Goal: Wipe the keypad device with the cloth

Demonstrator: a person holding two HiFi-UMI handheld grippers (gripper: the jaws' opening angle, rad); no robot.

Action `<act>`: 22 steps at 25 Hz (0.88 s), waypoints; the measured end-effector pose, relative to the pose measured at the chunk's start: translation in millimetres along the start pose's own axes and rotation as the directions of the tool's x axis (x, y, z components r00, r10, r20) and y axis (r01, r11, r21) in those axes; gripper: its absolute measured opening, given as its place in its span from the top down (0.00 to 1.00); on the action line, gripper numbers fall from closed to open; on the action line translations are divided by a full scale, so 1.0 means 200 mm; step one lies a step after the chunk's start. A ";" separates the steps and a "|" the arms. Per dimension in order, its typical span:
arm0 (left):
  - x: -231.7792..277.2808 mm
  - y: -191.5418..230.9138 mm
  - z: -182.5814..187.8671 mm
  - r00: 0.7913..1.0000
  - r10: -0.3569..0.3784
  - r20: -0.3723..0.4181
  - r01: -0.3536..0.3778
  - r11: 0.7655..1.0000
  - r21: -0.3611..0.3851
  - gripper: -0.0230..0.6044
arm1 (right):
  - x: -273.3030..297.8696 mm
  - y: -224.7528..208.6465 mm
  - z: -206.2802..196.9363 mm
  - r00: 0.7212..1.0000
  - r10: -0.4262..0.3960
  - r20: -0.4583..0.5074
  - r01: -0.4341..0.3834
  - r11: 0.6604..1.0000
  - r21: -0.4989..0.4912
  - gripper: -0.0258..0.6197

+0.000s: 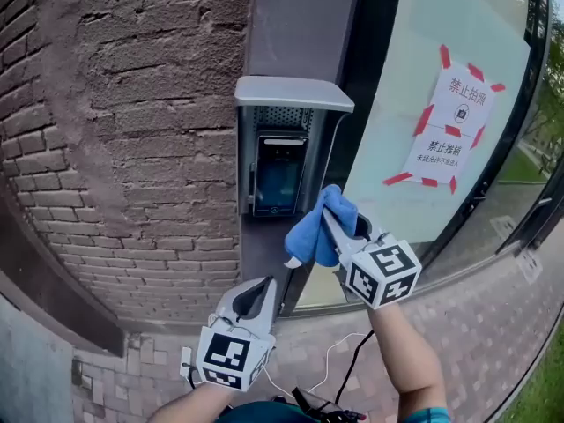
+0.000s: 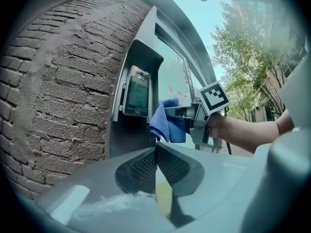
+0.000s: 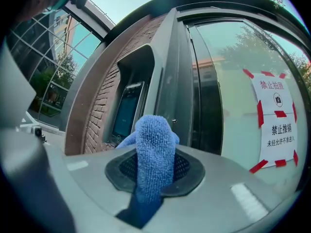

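Left claw [image 1: 257, 293] sits lowest and closest, held down low w/ its jaws clenched on nothing. The left gripper view shows the two ribbed pads meeting edge to edge, no cloth btw them. Prob. kept there because wiping needs only one tool; it's well apart from the device and out of the way.

Right claw [image 1: 337, 226] is held high and fwd, clamped on the blue cloth [image 1: 308, 236]. A thick fold stands up out of the jaws toward the wall and the rest hangs below, so soft fabric, not plastic, would meet the screen first.

Keypad device [image 1: 279, 176], i.e. a dark screen unit w/ a round button at the bottom, is set upright in a recessed metal housing [image 1: 293, 92] w/ a hood over it. It's on the grey pillar btw brick wall [image 1: 132, 104] and glass panel [image 1: 397, 77].

Cloth is just beside the housing's lower right corner, not on the screen; can't tell whether it touches the housing edge. Judging by that, either wiping hasn't begun or this is the edge of a stroke. Next move calls for swinging the cloth left onto the screen.

Count: 2 claws, 1 cloth, 1 keypad device, 1 paper notice [image 1: 454, 123] taped to the glass w/ red strips.
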State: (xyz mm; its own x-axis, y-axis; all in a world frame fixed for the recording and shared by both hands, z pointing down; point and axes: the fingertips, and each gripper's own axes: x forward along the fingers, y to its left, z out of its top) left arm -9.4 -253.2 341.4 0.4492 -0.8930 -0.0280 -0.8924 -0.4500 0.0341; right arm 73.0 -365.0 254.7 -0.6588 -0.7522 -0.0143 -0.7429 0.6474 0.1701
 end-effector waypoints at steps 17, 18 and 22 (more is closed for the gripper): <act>-0.12 0.09 0.08 0.999 0.044 0.032 -0.045 0.999 0.023 0.98 | -0.06 -0.10 0.86 0.931 -0.138 0.338 0.177 0.980 -0.086 0.86; -0.12 0.10 0.08 0.998 0.047 0.030 -0.048 0.999 0.022 0.98 | -0.05 -0.09 0.80 0.939 -0.135 0.317 0.171 0.982 -0.086 0.86; -0.11 0.11 0.05 0.999 0.045 0.018 -0.045 0.999 0.018 0.98 | -0.02 -0.06 0.52 0.962 -0.137 0.235 0.158 0.985 -0.075 0.86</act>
State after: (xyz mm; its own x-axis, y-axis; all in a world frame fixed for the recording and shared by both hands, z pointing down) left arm -39.1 -243.4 332.5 0.4078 -0.9120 -0.0442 -0.9124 -0.4089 0.0178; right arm 72.4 -356.1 150.8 -0.5604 -0.7833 -0.2690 -0.8267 0.5094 0.2389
